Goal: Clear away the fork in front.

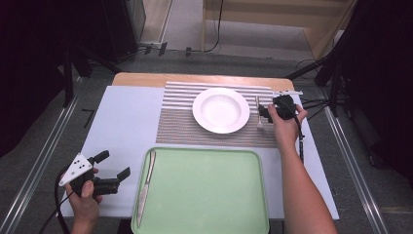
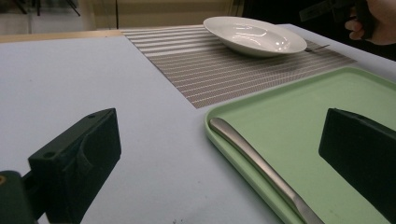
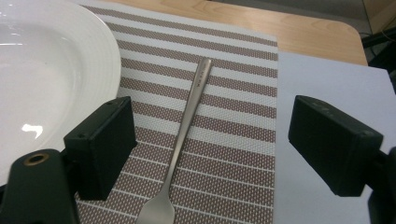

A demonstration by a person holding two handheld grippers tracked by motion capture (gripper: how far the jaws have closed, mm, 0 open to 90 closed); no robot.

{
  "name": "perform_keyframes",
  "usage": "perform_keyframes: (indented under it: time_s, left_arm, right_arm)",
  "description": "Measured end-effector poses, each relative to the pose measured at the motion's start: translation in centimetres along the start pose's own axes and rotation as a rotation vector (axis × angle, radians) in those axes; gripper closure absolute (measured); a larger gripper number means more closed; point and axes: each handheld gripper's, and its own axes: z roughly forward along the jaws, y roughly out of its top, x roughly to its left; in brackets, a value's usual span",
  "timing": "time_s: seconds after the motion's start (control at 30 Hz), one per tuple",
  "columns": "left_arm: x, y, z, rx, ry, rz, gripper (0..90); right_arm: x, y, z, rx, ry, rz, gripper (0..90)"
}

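A fork (image 3: 187, 135) lies on the striped placemat (image 3: 233, 140) just right of the white plate (image 3: 42, 79), between the spread jaws of the right gripper (image 3: 212, 154), untouched. The left gripper (image 2: 219, 158) rests open beside the green tray (image 2: 299, 107), near a knife (image 2: 261, 163).

Silver fork (image 3: 187, 121) — flat on striped placemat (image 3: 224, 154), beside plate (image 3: 51, 84)

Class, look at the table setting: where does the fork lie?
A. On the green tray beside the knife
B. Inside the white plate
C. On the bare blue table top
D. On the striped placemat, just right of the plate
D: the fork lies flat on the striped placemat, just right of the white plate, between the open jaws of the right gripper.
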Motion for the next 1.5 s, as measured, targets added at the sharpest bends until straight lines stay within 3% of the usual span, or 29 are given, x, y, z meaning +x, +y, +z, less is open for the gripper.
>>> perform_keyframes:
  time_s: [0.07,0.13,0.23,0.27,0.3,0.4,0.57,0.67,0.7,0.87,1.5]
  left_arm:
    - [0.0,0.0,0.0,0.0,0.002,0.0,0.0]
    - [0.0,0.0,0.0,-0.002,0.003,-0.003,0.0]
    - [0.1,0.0,0.0,0.001,0.004,-0.004,0.0]
    - [0.1,0.0,0.0,0.001,0.003,-0.007,0.0]
    - [0.1,0.0,0.0,0.001,0.003,-0.007,0.0]
    - [0.1,0.0,0.0,0.004,0.003,-0.004,0.0]
    - [0.1,0.0,0.0,0.004,0.004,-0.005,0.0]
    - [0.1,0.0,0.0,-0.001,0.002,-0.006,0.0]
    - [0.1,0.0,0.0,-0.001,0.002,-0.006,0.0]
    - [0.1,0.0,0.0,-0.001,0.001,-0.006,0.0]
    - [0.1,0.0,0.0,-0.003,0.003,-0.003,0.0]
  right_arm:
    - [0.0,0.1,0.6,0.022,0.013,0.002,15.8]
    - [0.1,0.2,1.0,0.039,0.008,0.015,26.0]
    - [0.1,0.3,1.3,0.054,0.006,0.026,26.8]
    - [0.3,0.5,1.7,0.075,-0.029,0.017,32.4]
    - [0.3,0.5,1.7,0.075,-0.029,0.017,32.4]
    - [0.5,0.7,2.2,0.095,-0.038,0.024,44.5]
    - [0.9,0.7,2.8,0.125,-0.049,0.027,52.6]
    - [0.8,0.6,3.1,0.133,0.007,0.025,56.1]
    - [0.8,0.5,3.2,0.142,0.022,0.055,58.7]
    - [0.9,0.4,3.9,0.169,0.026,0.056,66.0]
    - [1.9,0.2,5.0,0.196,-0.018,0.031,73.7]
